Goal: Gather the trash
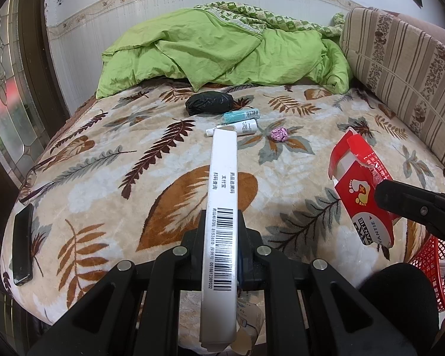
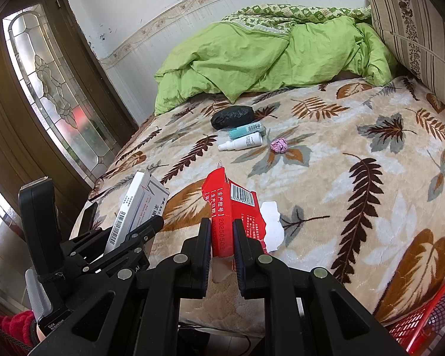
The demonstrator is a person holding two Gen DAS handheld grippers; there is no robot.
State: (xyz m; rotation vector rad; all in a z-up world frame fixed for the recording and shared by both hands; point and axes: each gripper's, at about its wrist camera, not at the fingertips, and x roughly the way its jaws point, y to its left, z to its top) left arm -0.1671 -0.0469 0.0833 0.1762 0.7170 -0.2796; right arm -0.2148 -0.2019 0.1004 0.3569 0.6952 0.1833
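My left gripper [image 1: 221, 225] is shut on a long white medicine box [image 1: 222, 195] with a barcode; the box also shows in the right wrist view [image 2: 136, 207]. My right gripper [image 2: 221, 231] is shut on a torn red carton [image 2: 231, 210], which also shows in the left wrist view [image 1: 362, 190]. Both are held above the near edge of the bed. Farther up the leaf-print blanket [image 1: 133, 160] lie a black bag bundle [image 1: 209, 103], a teal tube [image 1: 241, 115], a white spray bottle [image 1: 243, 126] and a pink crumpled wad [image 1: 279, 134].
A red mesh basket [image 2: 430, 320] stands at the lower right beside the bed. A black phone [image 1: 23, 249] and glasses [image 1: 35, 178] lie at the bed's left edge. A green quilt [image 1: 222, 53] and striped cushion [image 1: 400, 68] fill the far side. A glass-panelled door [image 2: 44, 89] is left.
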